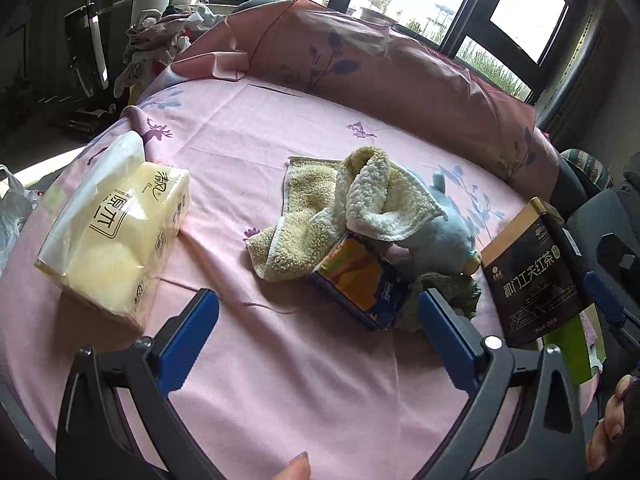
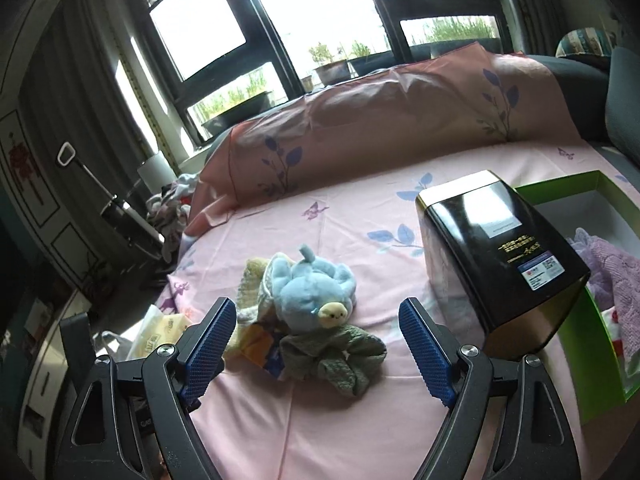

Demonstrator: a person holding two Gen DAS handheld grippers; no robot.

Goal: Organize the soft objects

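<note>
A pile of soft things lies mid-bed on the pink sheet (image 1: 248, 128). It holds a cream towel (image 1: 320, 208), a blue plush toy (image 1: 440, 236), a grey-green cloth (image 1: 456, 292) and a small orange-and-blue tissue pack (image 1: 356, 276). My left gripper (image 1: 317, 294) is open just short of the pack, with nothing between its fingers. In the right wrist view the blue plush toy (image 2: 308, 292) rests on the grey-green cloth (image 2: 340, 356), beside the cream towel (image 2: 250, 280). My right gripper (image 2: 316, 308) hovers open in front of them, gripping nothing.
A large yellow tissue pack (image 1: 112, 240) lies at the left of the bed. A black tea tin (image 2: 492, 248) stands right of the pile. Behind it an open green box (image 2: 580, 184) holds a purple cloth (image 2: 612, 272). A pink pillow (image 2: 400, 112) lines the far side.
</note>
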